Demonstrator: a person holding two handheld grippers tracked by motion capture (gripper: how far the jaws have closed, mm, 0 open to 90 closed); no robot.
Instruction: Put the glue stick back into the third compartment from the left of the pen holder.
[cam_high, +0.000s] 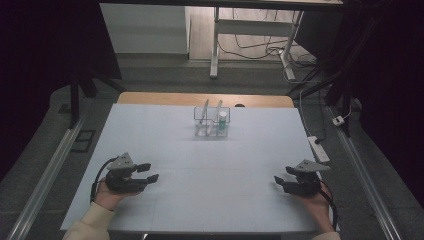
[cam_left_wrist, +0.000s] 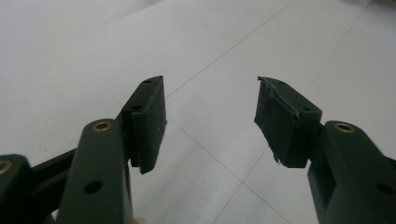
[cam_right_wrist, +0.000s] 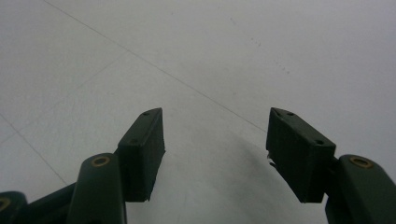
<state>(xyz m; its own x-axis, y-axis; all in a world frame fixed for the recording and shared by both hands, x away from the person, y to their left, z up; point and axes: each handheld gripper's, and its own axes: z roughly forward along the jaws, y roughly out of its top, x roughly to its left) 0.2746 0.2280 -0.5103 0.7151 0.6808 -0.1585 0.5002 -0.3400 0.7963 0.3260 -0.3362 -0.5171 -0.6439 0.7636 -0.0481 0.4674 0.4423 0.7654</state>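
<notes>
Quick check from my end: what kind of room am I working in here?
Probably a lab or recording workspace, not a home: a white table top bare except for a clear plastic rack, dark curtains at both sides, and loose cables on the floor beyond.

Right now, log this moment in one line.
left claw: open, empty | right claw: open, empty | clear rack: far centre, untouched

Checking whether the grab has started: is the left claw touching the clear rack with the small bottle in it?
Apart. The high view shows the left claw near the table's front edge, a broad stretch of bare white table separating it from the clear rack.
</notes>
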